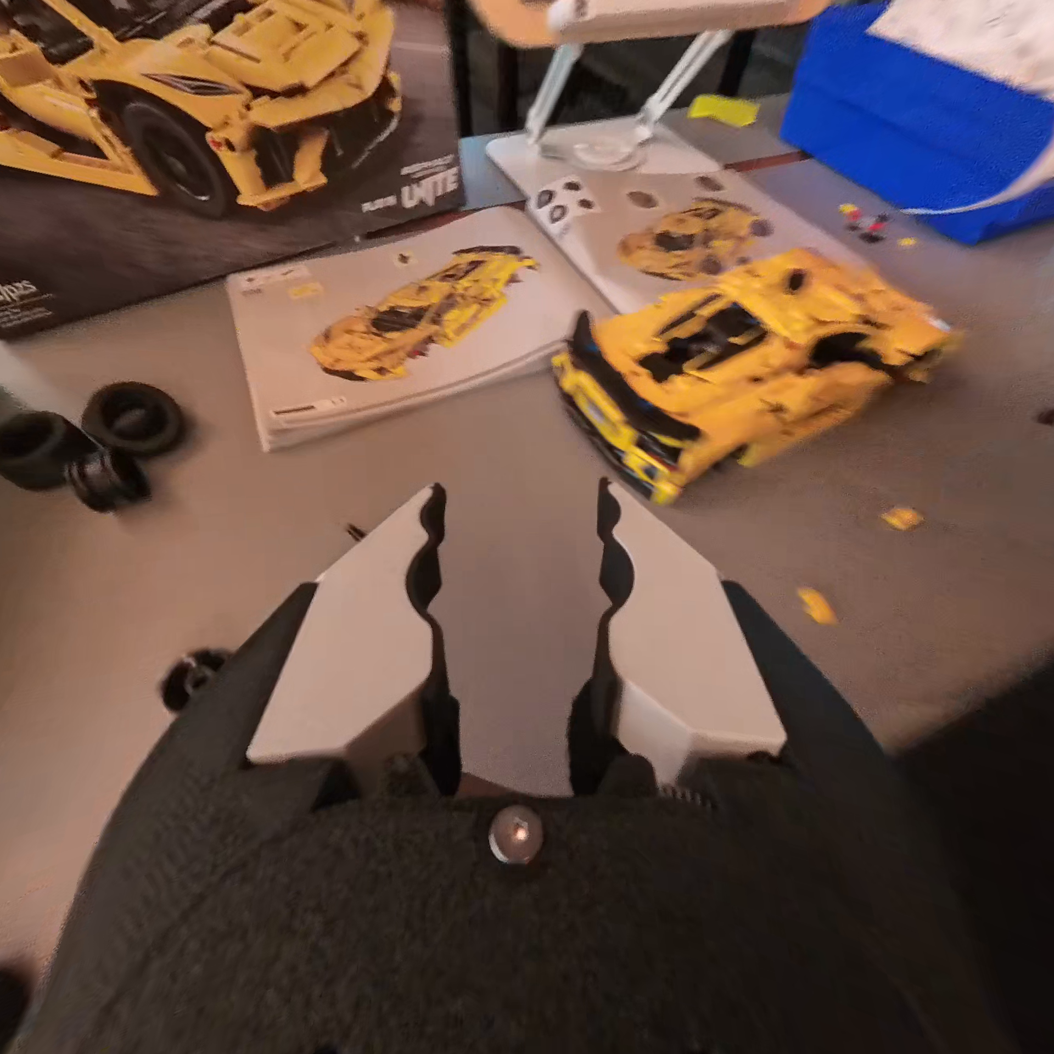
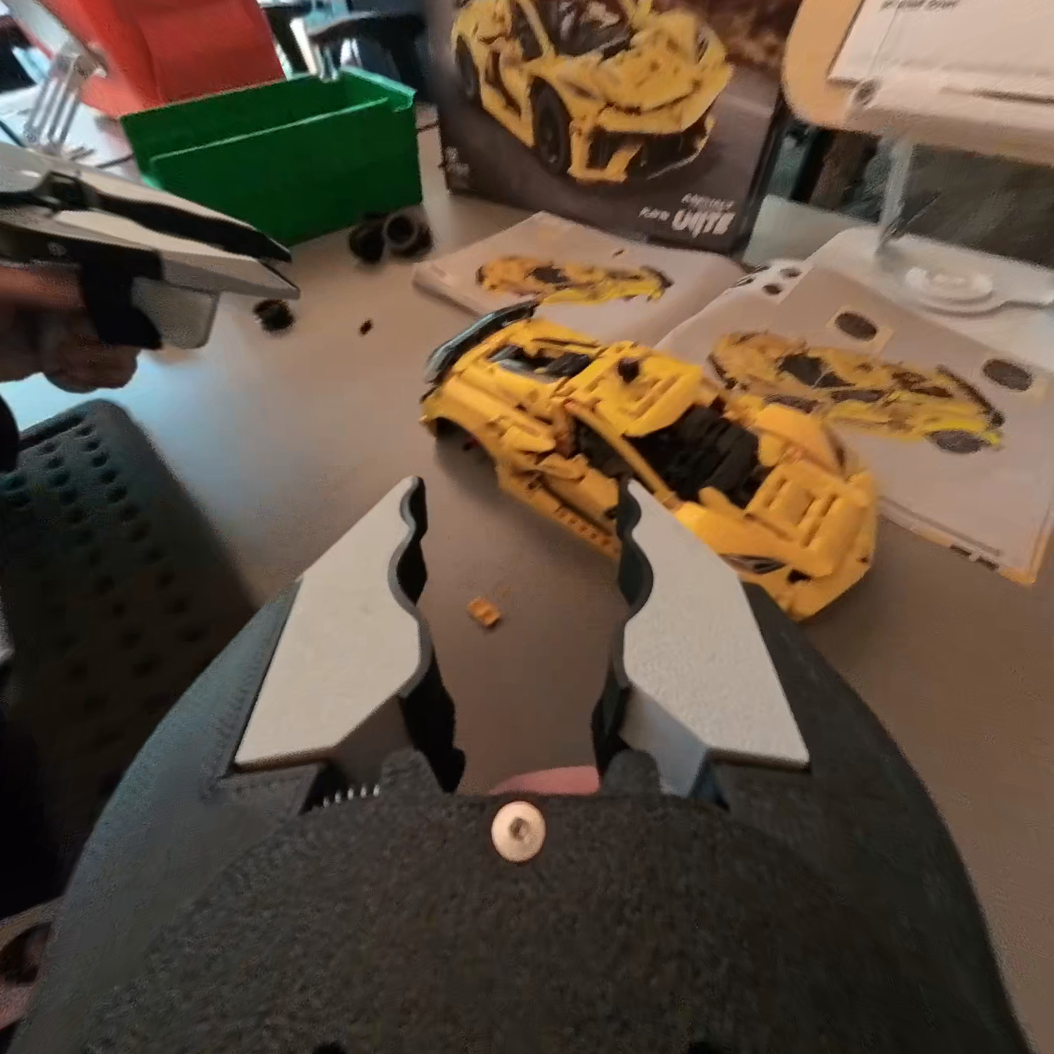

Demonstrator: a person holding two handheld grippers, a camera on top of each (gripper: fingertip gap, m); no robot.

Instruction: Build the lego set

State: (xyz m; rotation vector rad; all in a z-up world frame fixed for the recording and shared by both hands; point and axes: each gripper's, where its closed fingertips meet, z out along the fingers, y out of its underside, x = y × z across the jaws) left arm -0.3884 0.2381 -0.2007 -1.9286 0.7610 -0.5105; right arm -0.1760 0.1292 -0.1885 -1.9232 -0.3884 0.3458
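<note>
A yellow lego car body without wheels lies on the grey table, ahead and to the right of my left gripper, which is open and empty above bare table. In the right wrist view the car lies just beyond my right gripper, also open and empty. Black tyres lie at the left, and show far back in the right wrist view. Small yellow pieces lie loose on the table; one lies between my right fingers. The left gripper also shows at the left in the right wrist view.
The open instruction booklet lies behind the car, with the set's box behind it. A blue bin stands back right. A green bin stands back left. A white stand is at the back. A dark perforated chair is at left.
</note>
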